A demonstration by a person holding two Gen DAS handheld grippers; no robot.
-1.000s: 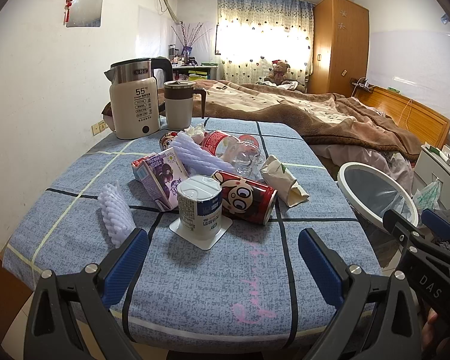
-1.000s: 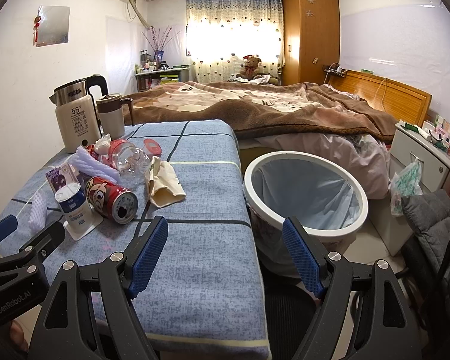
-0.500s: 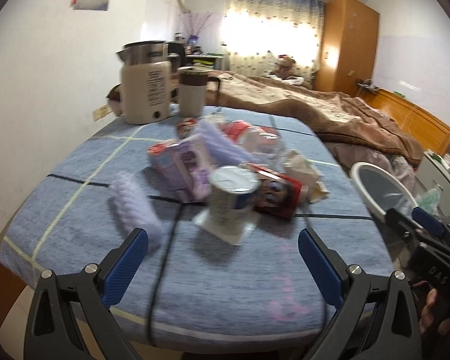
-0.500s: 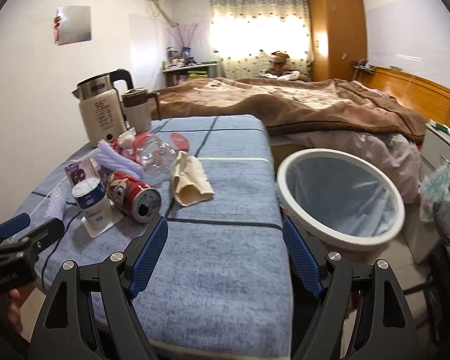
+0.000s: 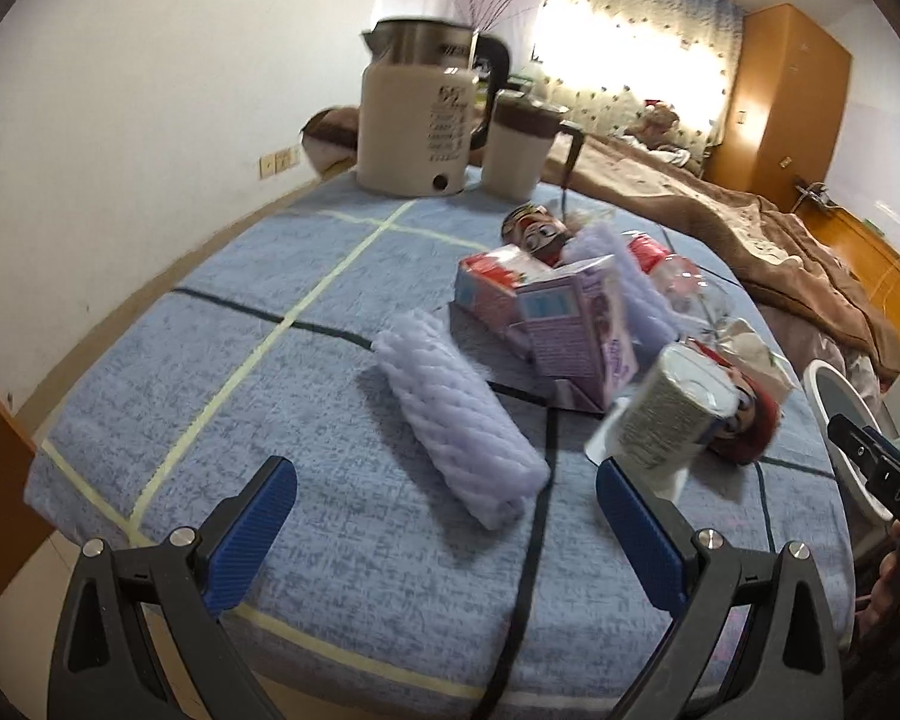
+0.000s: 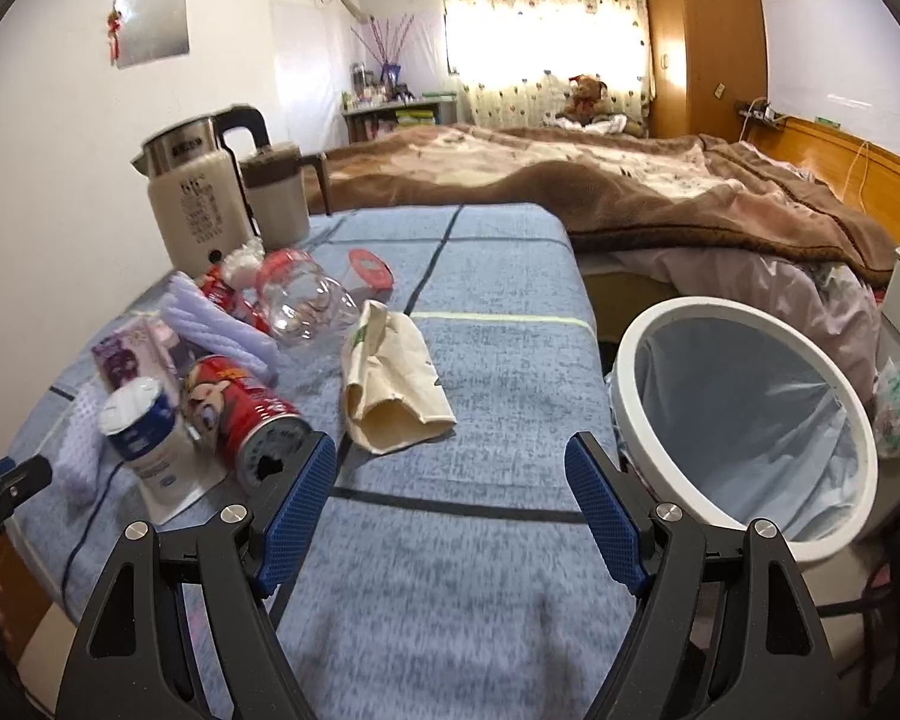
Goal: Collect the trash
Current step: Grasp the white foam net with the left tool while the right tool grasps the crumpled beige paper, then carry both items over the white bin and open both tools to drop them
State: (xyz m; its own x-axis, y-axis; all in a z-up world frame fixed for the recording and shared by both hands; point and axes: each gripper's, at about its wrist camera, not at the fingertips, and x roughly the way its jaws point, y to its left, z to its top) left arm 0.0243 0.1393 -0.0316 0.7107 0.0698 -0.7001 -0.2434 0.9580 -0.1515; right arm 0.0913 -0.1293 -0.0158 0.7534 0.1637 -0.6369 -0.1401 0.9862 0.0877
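Now the left gripper (image 5: 447, 504) hangs over the near edge of the blue-clothed table (image 5: 222, 354), jaws spread wide with nothing between them. Just beyond its fingertips, lying at a slant in line with the gap but still ahead of it, is the lavender foam sleeve (image 5: 456, 426) (no contact with either blue pad). Off the right-hand finger stands the white yogurt cup (image 5: 669, 411), tilted in this view, and behind it the purple carton (image 5: 576, 324), a second foam sleeve (image 5: 630, 288) and a red cartoon can (image 5: 750, 420) crowd together. Farther back, the cream kettle (image 5: 417, 114) and the brown-lidded mug (image 5: 522, 147) sit side by side near the wall.

Over on the other side, the right gripper (image 6: 450, 504) also has its jaws parted and bare above the cloth. The red cartoon can (image 6: 246, 414) touches or sits just behind its left finger; the two cannot be told apart there. The crumpled beige paper bag (image 6: 393, 384) lies ahead of the gap, slightly left. Beyond that sits the clear plastic bottle (image 6: 303, 294). To the right, beside the table, stands the white lined trash bin (image 6: 750, 420), and behind everything the bed with its brown blanket (image 6: 630, 186).
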